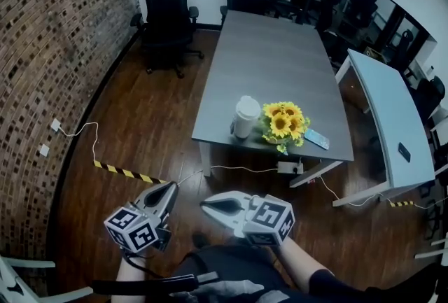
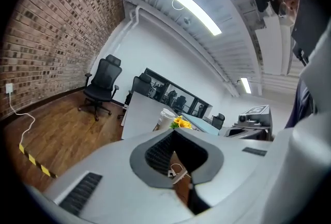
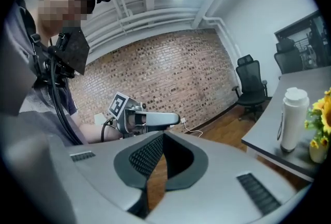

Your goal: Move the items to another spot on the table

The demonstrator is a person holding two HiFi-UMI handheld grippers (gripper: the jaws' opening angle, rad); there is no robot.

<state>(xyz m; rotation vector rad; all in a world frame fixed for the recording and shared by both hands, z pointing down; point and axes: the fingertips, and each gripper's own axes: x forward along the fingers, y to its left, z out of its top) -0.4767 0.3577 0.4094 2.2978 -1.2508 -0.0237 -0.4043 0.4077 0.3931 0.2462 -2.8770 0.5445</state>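
The left claw [image 1: 173, 186] and right claw [image 1: 207, 204] are closed and empty, tips angled together.

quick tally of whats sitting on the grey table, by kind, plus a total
white lidded cup: 1
sunflower bunch: 1
flat light blue item: 1
total on the grey table: 3
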